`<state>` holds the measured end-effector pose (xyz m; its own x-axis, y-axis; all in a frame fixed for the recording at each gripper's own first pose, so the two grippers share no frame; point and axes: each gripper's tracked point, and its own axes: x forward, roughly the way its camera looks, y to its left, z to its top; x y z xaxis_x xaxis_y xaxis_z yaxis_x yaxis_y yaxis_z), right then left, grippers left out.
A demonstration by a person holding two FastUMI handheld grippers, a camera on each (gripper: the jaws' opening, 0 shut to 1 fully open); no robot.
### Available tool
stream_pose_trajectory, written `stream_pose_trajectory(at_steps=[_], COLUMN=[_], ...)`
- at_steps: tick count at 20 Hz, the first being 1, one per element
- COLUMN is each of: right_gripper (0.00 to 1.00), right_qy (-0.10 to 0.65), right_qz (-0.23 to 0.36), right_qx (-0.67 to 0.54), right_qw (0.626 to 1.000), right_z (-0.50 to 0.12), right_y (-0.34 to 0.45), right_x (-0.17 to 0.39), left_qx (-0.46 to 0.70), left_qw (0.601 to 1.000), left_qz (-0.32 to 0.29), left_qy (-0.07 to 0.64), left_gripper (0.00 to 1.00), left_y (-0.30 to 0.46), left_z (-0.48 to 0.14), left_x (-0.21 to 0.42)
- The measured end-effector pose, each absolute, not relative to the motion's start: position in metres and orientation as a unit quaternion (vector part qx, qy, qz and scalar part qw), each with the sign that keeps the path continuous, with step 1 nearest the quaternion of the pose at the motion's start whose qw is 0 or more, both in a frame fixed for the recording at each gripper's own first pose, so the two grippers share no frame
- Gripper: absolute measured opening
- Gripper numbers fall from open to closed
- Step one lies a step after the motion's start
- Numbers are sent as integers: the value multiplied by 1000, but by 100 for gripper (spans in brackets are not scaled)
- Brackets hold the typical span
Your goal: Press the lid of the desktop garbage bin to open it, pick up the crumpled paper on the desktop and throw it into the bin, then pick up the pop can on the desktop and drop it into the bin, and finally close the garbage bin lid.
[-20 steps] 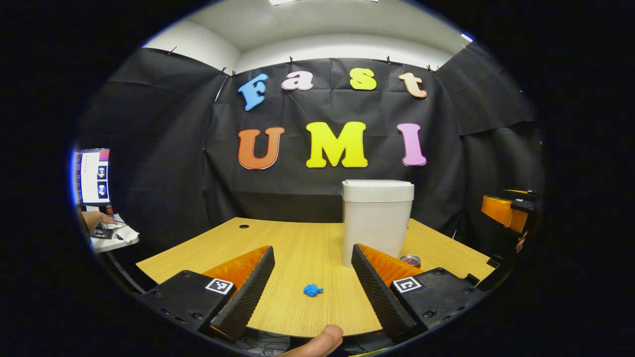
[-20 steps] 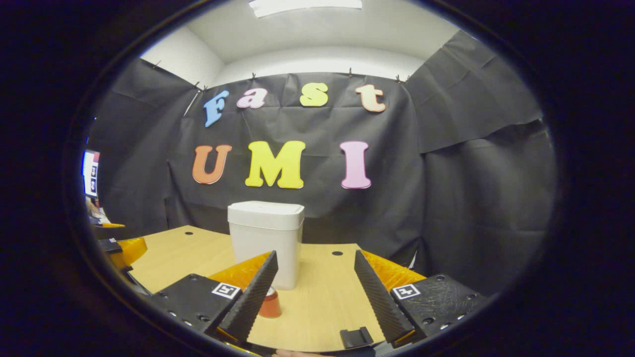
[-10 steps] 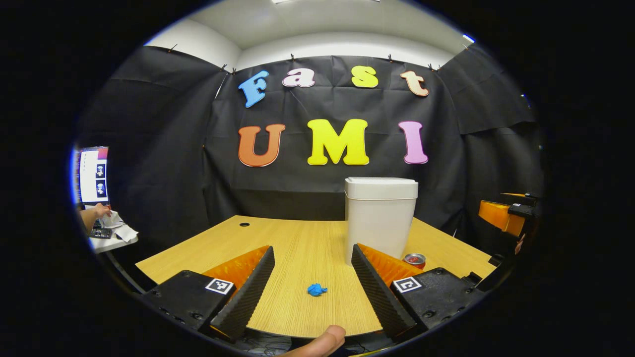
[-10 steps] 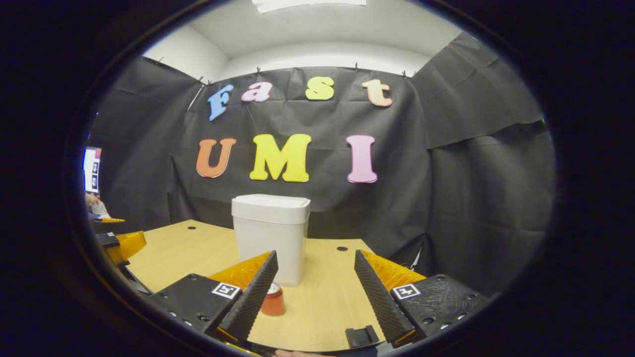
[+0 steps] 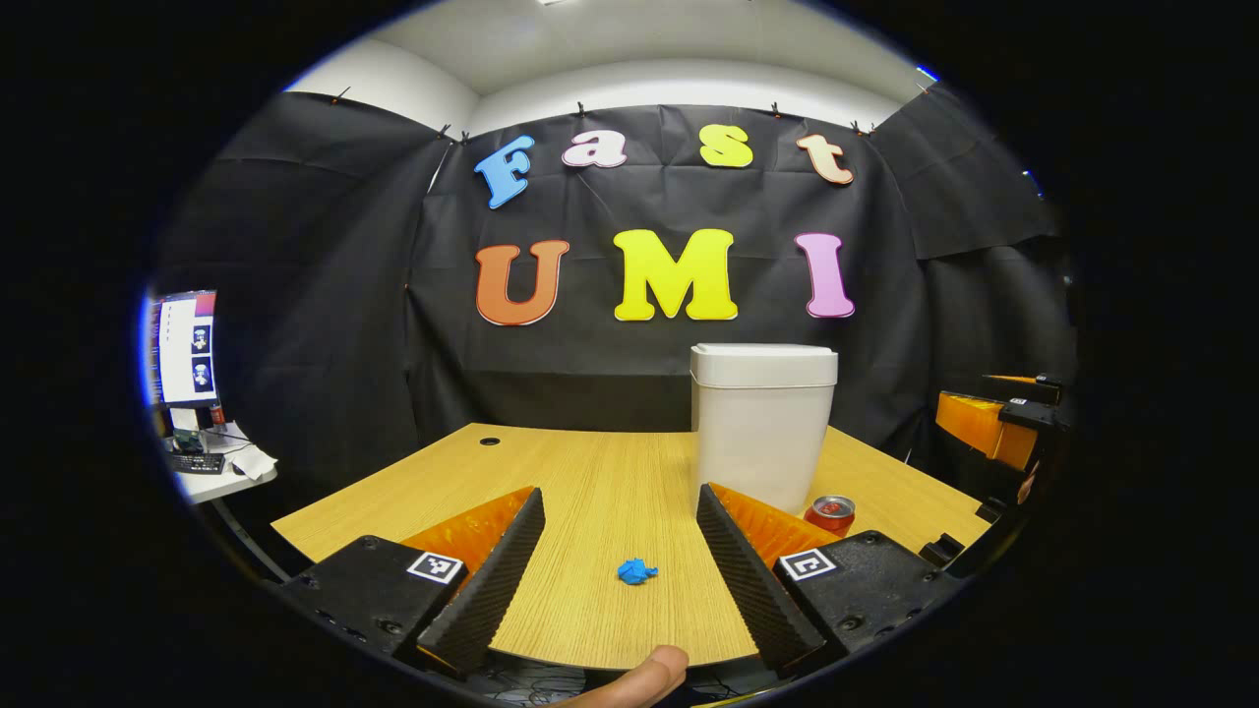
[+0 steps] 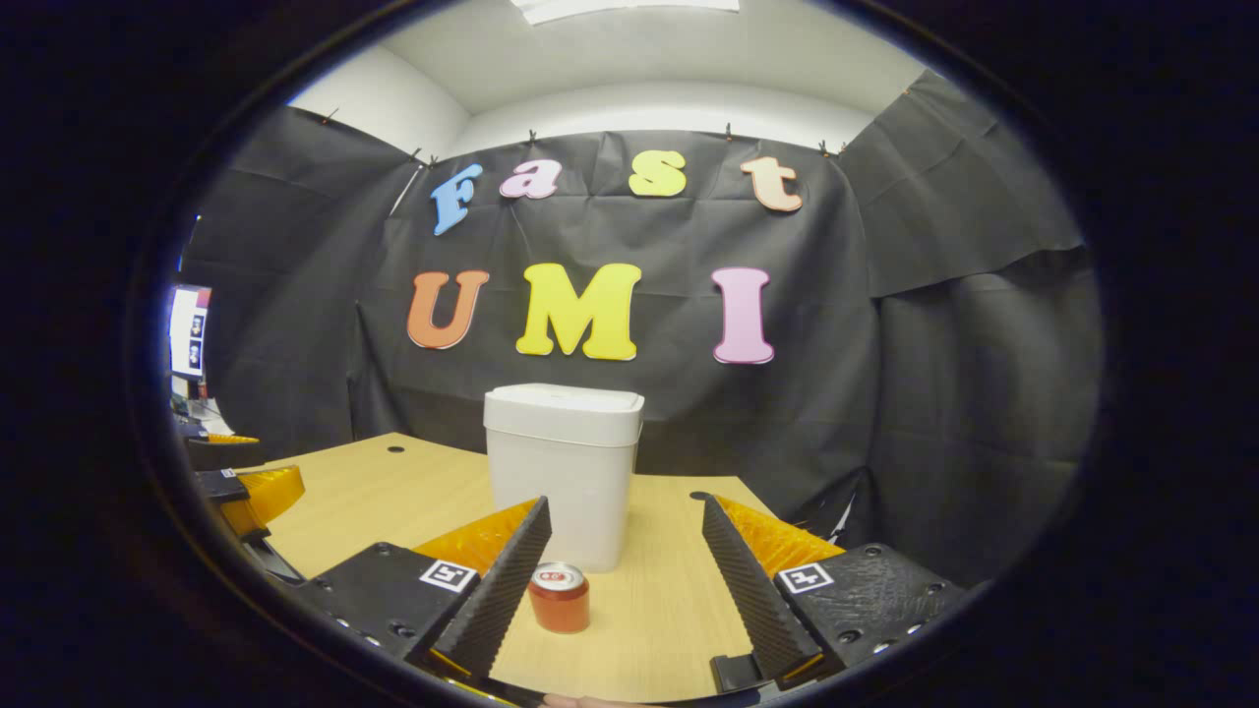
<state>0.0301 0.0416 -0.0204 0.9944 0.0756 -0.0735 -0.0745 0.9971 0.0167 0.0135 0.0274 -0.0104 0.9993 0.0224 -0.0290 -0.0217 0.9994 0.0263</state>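
While both tools have eased forward over the last second, the garbage bin [image 5: 763, 425] has grown slightly larger in each view, and its lid [image 6: 564, 413] is still down, so I judge the opening press has not yet happened. The left tool [image 5: 618, 565] and the right tool [image 6: 627, 570] both hang spread wide, gripping nothing. In the left gripper view the crumpled paper [image 5: 636, 571] lies on the counter [image 5: 590, 482] in front of the bin, between the tool's fingers, and the pop can [image 5: 831, 513] peeks out just beside the bin's base. The right gripper view gives the can [image 6: 559, 597] whole, upright, just before the bin and more exposed than before.
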Motion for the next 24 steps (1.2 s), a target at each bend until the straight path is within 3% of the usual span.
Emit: stream_pose_trajectory(at_steps=[3,14,15,16,18,19,23,24], right_gripper=[98,85,77,76,60,58,6,1], right_qy=[38,24,24,27,31,33,49,55], right_qz=[76,122,126,130,129,132,126,126], right_qx=[19,4,3,4,10,10,1,7], right_qw=[996,992,992,991,991,991,991,991], right_z=[-14,44,48,48,54,56,60,61], right_y=[62,114,121,129,141,149,161,165], right_x=[38,103,110,117,136,146,181,191], left_qx=[19,19,20,21,23,23,17,12], left_qw=[1000,999,999,999,999,999,999,999], left_qz=[12,21,21,20,21,22,34,37], left_qy=[20,28,29,30,30,30,27,28], left_gripper=[100,100,100,100,100,100,100,100], left_y=[28,38,38,38,40,42,56,60], left_z=[-15,-20,-20,-20,-19,-18,-16,-18], left_x=[16,18,17,18,19,19,20,19])
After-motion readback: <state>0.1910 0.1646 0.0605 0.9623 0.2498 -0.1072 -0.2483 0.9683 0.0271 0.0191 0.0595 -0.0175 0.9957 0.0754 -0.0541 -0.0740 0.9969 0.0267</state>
